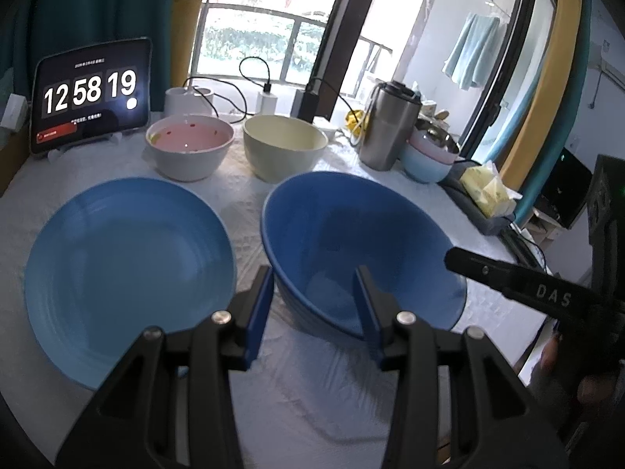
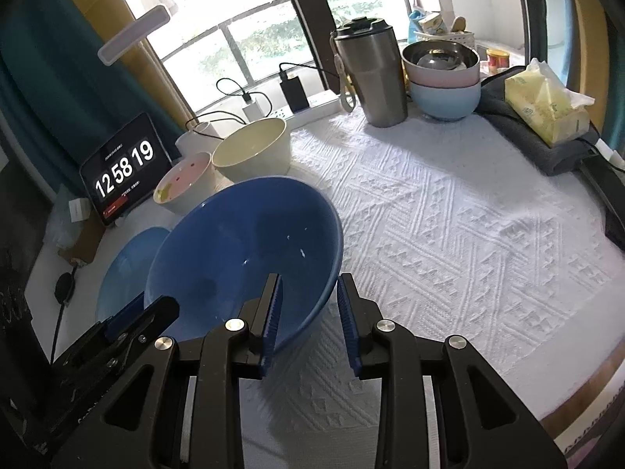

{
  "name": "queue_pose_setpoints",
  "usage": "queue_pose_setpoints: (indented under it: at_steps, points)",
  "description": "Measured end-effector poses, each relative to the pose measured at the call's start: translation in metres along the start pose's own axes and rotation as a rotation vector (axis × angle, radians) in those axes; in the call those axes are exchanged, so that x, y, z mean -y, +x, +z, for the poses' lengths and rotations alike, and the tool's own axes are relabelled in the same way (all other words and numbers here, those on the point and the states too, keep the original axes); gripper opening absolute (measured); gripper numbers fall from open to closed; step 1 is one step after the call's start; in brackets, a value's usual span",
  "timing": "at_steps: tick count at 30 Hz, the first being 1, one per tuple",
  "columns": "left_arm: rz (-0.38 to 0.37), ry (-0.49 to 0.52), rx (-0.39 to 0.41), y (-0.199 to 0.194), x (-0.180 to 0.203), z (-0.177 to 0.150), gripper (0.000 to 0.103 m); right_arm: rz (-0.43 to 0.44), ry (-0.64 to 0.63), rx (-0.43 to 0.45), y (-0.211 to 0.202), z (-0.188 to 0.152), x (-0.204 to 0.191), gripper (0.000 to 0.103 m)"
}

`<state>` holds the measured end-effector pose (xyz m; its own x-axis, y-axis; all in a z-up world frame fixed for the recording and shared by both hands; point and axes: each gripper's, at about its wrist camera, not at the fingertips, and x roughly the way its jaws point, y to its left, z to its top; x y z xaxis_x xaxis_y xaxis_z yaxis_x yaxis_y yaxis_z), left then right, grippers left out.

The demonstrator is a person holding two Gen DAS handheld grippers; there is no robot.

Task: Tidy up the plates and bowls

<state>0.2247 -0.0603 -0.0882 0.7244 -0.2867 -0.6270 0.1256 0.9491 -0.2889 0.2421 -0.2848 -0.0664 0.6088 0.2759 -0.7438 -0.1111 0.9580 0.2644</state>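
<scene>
The left gripper point(image 1: 312, 285) is spread, with the near rim of the dark blue bowl point(image 1: 351, 234) between its fingers, one outside the wall and one inside, but there is a gap on both sides, so it does not pinch yet. The right gripper point(image 2: 308, 293) is also spread and straddles the other side of the same rim; whether a pad touches the wall I cannot tell. The bowl looks tilted in the right wrist view, though the fisheye may exaggerate this. Just beside it on the left lies the blue plate point(image 1: 129, 269), alone on the white cloth point(image 2: 449, 234). Farther back stand the pink bowl point(image 1: 190, 144) and the cream bowl point(image 1: 284, 144), side by side and not stacked. At the far right, some bowls point(image 2: 443, 78) are already nested, next to the steel mug point(image 2: 369, 74). So I judge the task is at an early stage: four pieces are still separate. The plate is half hidden behind the dark blue bowl in the right view, and the contents of the nested stack are hard to make out.
</scene>
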Motion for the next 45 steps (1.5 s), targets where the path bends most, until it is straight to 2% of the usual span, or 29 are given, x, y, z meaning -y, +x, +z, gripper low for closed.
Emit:
queue_pose_setpoints:
  at_steps: [12, 23, 38, 45]
  points:
    - [0.041, -0.038, 0.082, -0.019, -0.020, 0.018, 0.045, -0.005, 0.009, 0.029, -0.005, 0.011, 0.006, 0.031]
    - [0.063, -0.033, 0.113, -0.020, -0.023, 0.037, 0.045, 0.009, -0.010, 0.041, -0.001, 0.024, 0.002, 0.031]
    - [0.104, -0.013, 0.158, -0.009, -0.032, 0.077, 0.045, 0.021, -0.157, 0.128, 0.006, 0.061, -0.023, 0.031]
    - [0.116, -0.018, 0.159, 0.006, -0.036, 0.090, 0.045, 0.034, -0.182, 0.145, 0.020, 0.080, -0.030, 0.032]
